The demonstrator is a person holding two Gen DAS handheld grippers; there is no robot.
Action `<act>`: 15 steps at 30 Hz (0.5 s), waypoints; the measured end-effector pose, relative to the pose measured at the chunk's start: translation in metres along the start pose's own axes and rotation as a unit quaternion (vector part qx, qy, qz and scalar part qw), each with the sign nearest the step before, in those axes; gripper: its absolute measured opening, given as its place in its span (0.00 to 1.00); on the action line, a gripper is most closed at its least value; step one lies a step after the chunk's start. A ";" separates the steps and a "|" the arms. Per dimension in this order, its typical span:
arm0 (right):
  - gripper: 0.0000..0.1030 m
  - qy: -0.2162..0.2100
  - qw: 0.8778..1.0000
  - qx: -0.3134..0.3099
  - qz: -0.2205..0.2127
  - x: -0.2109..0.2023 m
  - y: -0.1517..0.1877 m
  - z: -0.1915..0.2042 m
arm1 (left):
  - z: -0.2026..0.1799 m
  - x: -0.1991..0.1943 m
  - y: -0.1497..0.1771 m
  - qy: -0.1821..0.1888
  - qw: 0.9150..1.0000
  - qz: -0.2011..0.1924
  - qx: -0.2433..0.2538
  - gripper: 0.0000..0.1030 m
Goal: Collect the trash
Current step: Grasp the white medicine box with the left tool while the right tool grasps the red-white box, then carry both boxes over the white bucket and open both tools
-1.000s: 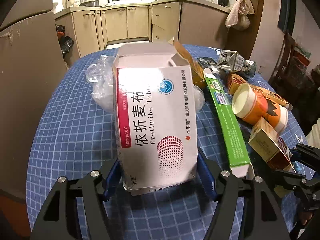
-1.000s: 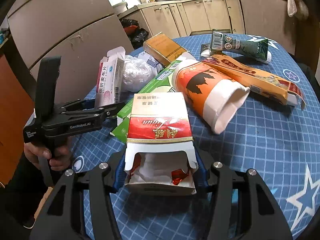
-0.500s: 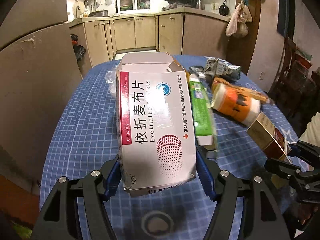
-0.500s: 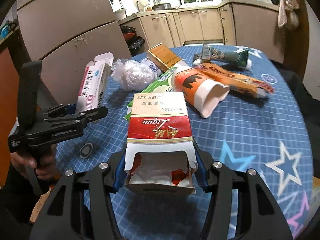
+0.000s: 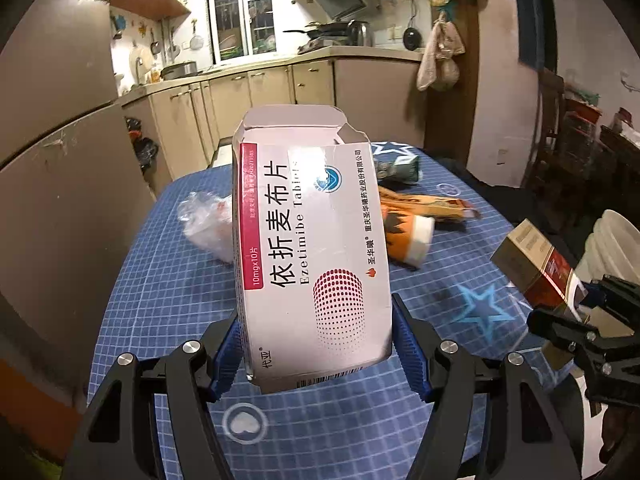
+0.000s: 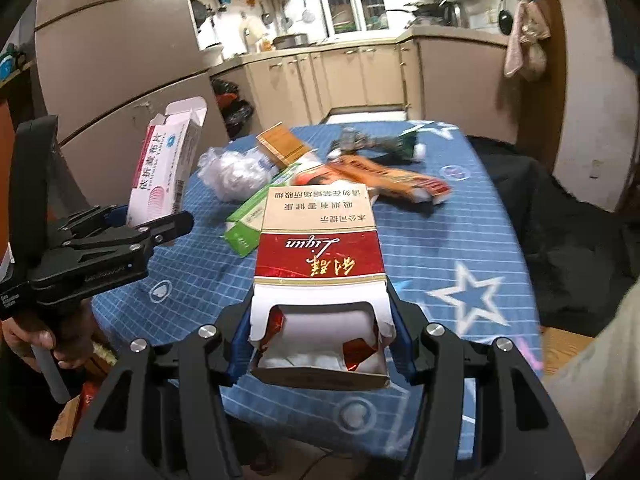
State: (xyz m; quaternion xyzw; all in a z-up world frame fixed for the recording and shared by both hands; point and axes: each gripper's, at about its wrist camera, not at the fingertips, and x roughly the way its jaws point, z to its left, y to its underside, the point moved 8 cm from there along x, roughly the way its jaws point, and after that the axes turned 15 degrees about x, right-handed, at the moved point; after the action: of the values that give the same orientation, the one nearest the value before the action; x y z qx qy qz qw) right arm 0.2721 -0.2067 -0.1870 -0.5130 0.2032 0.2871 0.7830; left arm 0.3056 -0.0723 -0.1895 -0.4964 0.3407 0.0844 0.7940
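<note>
My left gripper (image 5: pixel 316 344) is shut on a white and pink medicine box (image 5: pixel 312 248), held up above the blue checked tablecloth (image 5: pixel 160 300); the same box (image 6: pixel 160 176) shows at the left of the right wrist view. My right gripper (image 6: pixel 320 340) is shut on an opened red, white and gold cigarette pack (image 6: pixel 320 264), also lifted off the table; the pack (image 5: pixel 536 268) appears at the right of the left wrist view. Left on the table are a crumpled clear plastic bag (image 6: pixel 232 172), a green carton (image 6: pixel 256 216), an orange paper cup (image 5: pixel 408 236) and an orange wrapper (image 6: pixel 392 180).
A brown box (image 6: pixel 280 146) and a crushed green carton (image 6: pixel 384 144) lie at the table's far end. Kitchen cabinets (image 6: pixel 344 76) stand behind, a tall fridge (image 6: pixel 112 72) to the left. Stacked white bowls (image 5: pixel 612 248) sit at the right. A hand (image 6: pixel 36 340) holds the left gripper's handle.
Both grippers have drawn back and up from the table with their boxes still held. The trash pile now lies farther off, and more of the kitchen shows behind it.
</note>
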 end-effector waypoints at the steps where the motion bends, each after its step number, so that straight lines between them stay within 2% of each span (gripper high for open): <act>1: 0.52 0.008 1.000 -0.001 -0.008 -0.006 -0.002 -0.004 | -0.003 -0.002 -0.002 0.000 1.000 -0.002 0.003 0.66; 7: 0.52 0.036 0.998 0.008 -0.043 -0.038 -0.014 -0.029 | -0.023 -0.013 -0.016 0.010 1.000 -0.018 0.022 0.66; 15: 0.52 0.064 0.994 0.032 -0.078 -0.071 -0.022 -0.062 | -0.071 -0.019 -0.041 0.038 0.997 -0.039 0.059 0.66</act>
State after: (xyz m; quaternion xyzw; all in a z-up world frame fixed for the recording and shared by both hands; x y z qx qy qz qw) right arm 0.2316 -0.2875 -0.1526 -0.5193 0.2217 0.1848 0.8043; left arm 0.2780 -0.1483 -0.1671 -0.4640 0.3553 0.0146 0.8113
